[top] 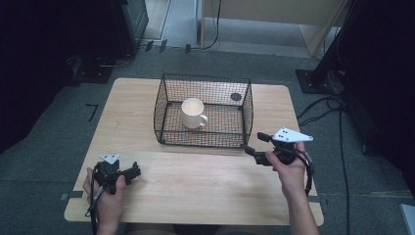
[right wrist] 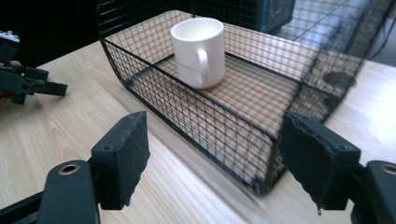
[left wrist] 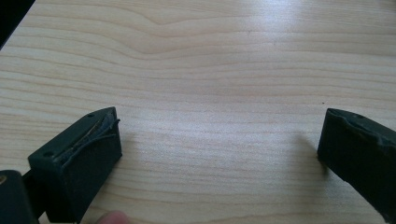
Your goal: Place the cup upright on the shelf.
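1. I see a white mug standing upright inside a black wire basket, mouth up, so its long axis is vertical. It sits left of the basket's middle, clear of all four walls. No contents are visible.
2. In the high view the mug's handle points toward the near right, roughly toward my right hand. In the right gripper view the mug shows its handle facing the camera.
3. The basket is rectangular, open on top, with its long side running left to right across the table. It stands on the far half of the light wooden table, about centred. A dark round spot shows at its far right corner; I cannot tell what it is.
4. My right gripper is held just off the basket's near right corner, jaws pointing left toward it. In its own view the right gripper has its jaws spread wide with nothing between them, and the basket corner lies just ahead of the right-hand jaw, apart from it.
5. My left gripper sits near the table's near left corner, well apart from the basket, pointing right. In its own view the left gripper is released, jaws wide apart over bare wood grain, holding nothing. A fingertip shows at the bottom edge.
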The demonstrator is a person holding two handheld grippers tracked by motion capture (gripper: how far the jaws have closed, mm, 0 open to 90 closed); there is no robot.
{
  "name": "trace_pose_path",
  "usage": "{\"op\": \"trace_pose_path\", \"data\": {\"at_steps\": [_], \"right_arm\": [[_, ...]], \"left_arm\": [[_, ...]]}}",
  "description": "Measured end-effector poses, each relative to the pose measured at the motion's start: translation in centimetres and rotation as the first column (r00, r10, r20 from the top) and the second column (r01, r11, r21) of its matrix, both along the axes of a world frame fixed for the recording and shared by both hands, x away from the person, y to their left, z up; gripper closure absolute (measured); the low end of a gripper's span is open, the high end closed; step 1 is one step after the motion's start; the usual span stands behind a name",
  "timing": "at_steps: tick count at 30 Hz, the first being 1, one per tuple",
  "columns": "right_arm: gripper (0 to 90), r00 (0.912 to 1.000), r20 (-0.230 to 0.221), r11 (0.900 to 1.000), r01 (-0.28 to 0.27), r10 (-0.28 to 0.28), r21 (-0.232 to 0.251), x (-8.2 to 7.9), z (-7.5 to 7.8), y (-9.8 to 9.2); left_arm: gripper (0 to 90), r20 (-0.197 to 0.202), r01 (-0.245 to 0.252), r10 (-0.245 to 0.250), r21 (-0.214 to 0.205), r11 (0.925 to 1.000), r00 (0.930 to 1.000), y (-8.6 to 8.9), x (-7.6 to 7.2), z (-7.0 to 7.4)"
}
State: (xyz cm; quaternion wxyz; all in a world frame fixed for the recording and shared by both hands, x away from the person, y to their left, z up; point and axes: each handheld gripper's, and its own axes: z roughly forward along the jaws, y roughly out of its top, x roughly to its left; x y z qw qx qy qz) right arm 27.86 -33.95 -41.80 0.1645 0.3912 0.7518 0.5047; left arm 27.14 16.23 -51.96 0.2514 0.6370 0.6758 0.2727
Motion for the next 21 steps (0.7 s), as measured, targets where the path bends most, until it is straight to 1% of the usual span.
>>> {"op": "trace_pose_path", "data": {"at_steps": [3,4,5,9,12,15,21], "right_arm": [[24.5,0.9997,-0.003,0.9997,0.023,-0.023,0.011,-0.7,-0.6,-1.2],[24.5,0.9992,-0.002,0.9991,0.039,-0.039,0.015,-1.2,-0.9,-2.0],[24.5,0.9992,-0.002,0.9991,0.039,-0.039,0.015,-1.2,-0.9,-2.0],[24.5,0.9969,-0.010,0.9968,0.078,-0.078,0.016,-2.1,-1.8,-3.7],[24.4,0.9940,-0.019,0.9942,0.107,-0.107,0.008,-2.8,-2.5,-4.8],[24.4,0.9912,-0.028,0.9915,0.130,-0.130,0.010,-3.5,-3.3,-5.8],[24.4,0.9830,-0.057,0.9844,0.176,-0.175,0.009,-4.6,-4.9,-7.7]], "left_arm": [[0.0,0.000,0.000,0.000,0.000,1.0000,1.0000,0.0,0.0,0.0],[0.0,-0.002,0.001,-0.001,0.001,1.0000,1.0000,0.0,0.0,0.0],[0.0,-0.002,0.001,-0.001,0.001,1.0000,1.0000,0.0,0.0,0.0],[0.0,-0.002,0.002,-0.002,0.002,1.0000,1.0000,0.0,0.0,0.0],[0.0,-0.002,0.001,-0.001,0.001,1.0000,1.0000,0.0,0.0,0.0],[0.0,-0.002,0.002,-0.002,0.002,1.0000,1.0000,0.0,0.0,0.0],[0.0,-0.002,0.002,-0.002,0.001,1.0000,1.0000,0.0,0.0,0.0]]}}
